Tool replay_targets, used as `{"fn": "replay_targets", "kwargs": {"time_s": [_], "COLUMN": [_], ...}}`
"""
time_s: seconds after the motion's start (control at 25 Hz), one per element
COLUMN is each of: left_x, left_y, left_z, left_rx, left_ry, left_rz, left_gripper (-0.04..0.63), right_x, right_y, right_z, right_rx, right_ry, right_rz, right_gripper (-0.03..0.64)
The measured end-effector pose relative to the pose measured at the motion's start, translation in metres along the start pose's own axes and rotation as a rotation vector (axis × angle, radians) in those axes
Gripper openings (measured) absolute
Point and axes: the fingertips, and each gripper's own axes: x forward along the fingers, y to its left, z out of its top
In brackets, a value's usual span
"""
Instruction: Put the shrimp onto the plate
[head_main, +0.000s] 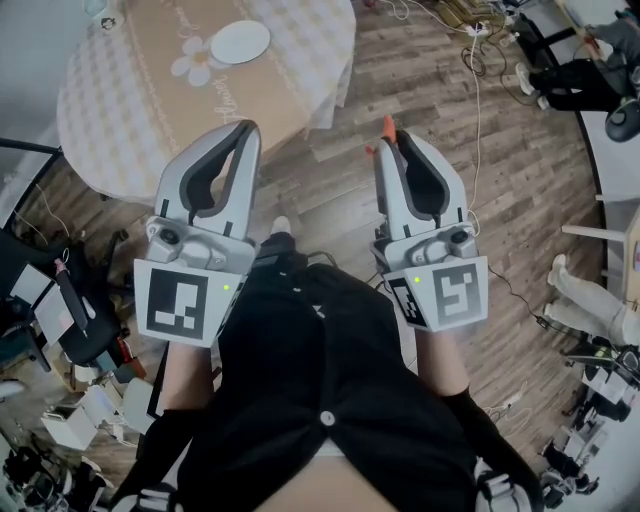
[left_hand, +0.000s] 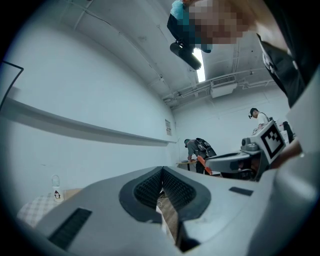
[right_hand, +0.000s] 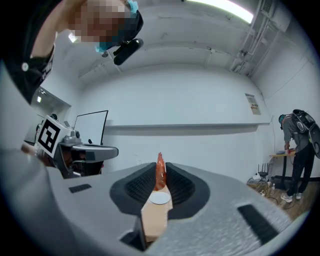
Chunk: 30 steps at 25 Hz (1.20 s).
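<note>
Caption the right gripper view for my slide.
Right gripper shut on an orange shrimp, white plate on the tan table ahead.

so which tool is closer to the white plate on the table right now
Left. The left tool points toward the plate at the table edge; the right tool, gripping the shrimp, is farther right over floor.

The shrimp (right_hand: 160, 175), small and orange-red, is clamped between the jaws of the right gripper (head_main: 395, 140), and its pointed end is seen sticking out past the jaw tips. The plate (head_main: 240, 42), white and round, is laid flat on the cloth-covered table (head_main: 130, 90), just beside a printed daisy (head_main: 195, 62) and well apart from the shrimp.
</note>
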Motion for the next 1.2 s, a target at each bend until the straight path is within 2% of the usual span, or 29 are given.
{"fn": "replay_targets", "kwargs": {"time_s": [0.4,0.64,1.2], "left_x": [0.03,0.045,0.057], "left_y": [0.058,0.084,0.106], "left_z": [-0.007,-0.019,-0.03], "left_rx": [-0.009,-0.004,-0.016], "left_ry": [-0.024,-0.008,0.001], "left_rz": [-0.022,-0.037,-0.06], "left_gripper": [0.003,0.003,0.003], "right_x": [0.065,0.096,0.122], "right_y": [0.003,0.002,0.004], "right_z": [0.0,-0.006,-0.015], "right_rx": [-0.013,-0.005,0.0], "right_ry": [0.008,0.015,0.038], "right_rz": [-0.01,-0.019,-0.037], "right_gripper": [0.049,0.049,0.049]}}
